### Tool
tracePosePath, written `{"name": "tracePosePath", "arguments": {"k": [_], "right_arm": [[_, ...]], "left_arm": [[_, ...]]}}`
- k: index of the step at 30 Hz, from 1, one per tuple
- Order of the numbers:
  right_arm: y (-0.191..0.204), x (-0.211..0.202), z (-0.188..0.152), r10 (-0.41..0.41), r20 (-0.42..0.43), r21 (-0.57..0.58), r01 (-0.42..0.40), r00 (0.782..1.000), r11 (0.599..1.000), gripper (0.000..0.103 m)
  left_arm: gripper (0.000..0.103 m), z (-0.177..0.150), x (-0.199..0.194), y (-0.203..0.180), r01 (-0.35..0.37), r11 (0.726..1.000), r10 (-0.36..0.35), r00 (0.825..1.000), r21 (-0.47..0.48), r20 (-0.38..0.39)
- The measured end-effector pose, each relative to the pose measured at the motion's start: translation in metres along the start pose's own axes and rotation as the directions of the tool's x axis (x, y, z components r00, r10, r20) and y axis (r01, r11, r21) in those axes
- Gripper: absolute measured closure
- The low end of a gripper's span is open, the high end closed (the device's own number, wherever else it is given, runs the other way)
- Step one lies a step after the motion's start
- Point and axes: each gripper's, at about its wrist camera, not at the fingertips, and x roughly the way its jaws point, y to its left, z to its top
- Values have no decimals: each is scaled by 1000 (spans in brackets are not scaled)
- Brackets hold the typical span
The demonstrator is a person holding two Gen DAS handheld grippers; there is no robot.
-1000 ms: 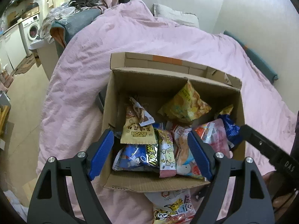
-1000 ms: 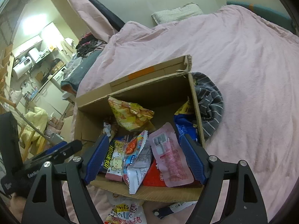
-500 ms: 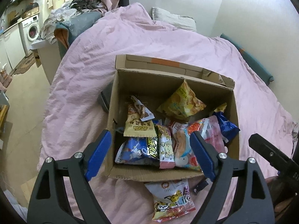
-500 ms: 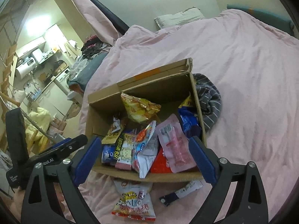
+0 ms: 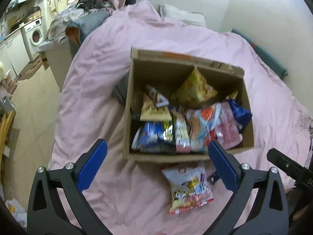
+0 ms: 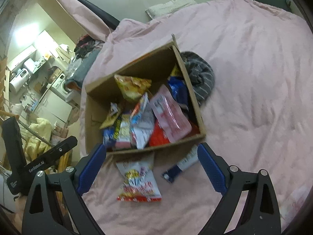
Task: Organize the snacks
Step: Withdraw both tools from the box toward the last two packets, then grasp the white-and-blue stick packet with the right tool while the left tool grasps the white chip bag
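You're looking at a brown cardboard box (image 5: pixel 248 105) on a pale pink duvet (image 5: pixel 93 90), a grey cloth with white stripes (image 6: pixel 203 78) beside it, and blue gripper pads (image 6: pixel 92 168).

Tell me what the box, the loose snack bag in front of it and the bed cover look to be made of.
Box: plain brown cardboard, matte, with raw cut edges and folded flaps.
Loose snack bag: probably thin printed plastic film; it looks glossy and crinkled, though blurred.
Bed cover: soft pink woven or knit fabric, matte, lying in creases.
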Motion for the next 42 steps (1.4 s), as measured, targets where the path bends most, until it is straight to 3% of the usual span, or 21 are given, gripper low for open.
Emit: {"name": "tracePosePath", "arguments": {"k": [5,10,18,21,25,29,33,36,39,42], "right_arm": [[-14,3,-12,-42,-51,31,44,998,999,6],[-35,26,-26,-80,-187,109,102,979,989,6],[-58,55,-36,-21,-292,270,103,956,957,6],[-59,67,-37,-27,-313,287,121,949,950,6],[-47,94,-34,-100,-348,214,183,932,960,8],[-35,115,-28,-136,-345,161,201,929,966,24],[-35,131,-29,-181,-370,134,245,911,960,33],[-38,135,-31,-224,-386,107,284,895,953,52],[-45,131,-30,-251,-383,91,306,889,948,81],[-50,120,-31,-231,-371,100,286,899,953,86]], "left_arm": [[2,-15,-2,-4,-36,999,36,999,2,-28],[2,-31,-1,-4,-62,998,62,996,-8,-65],[2,-50,4,10,-71,995,61,988,-69,-140],[2,-51,3,16,-77,994,65,988,-82,-140],[2,-53,7,24,-81,991,63,985,-103,-161],[2,-55,10,28,-72,990,49,982,-122,-184],[2,-54,11,28,-76,991,56,983,-110,-177],[2,-54,13,27,-75,991,53,981,-114,-186],[2,-55,20,21,-69,990,43,977,-121,-207],[2,-55,27,13,-52,991,23,974,-127,-227]]}}
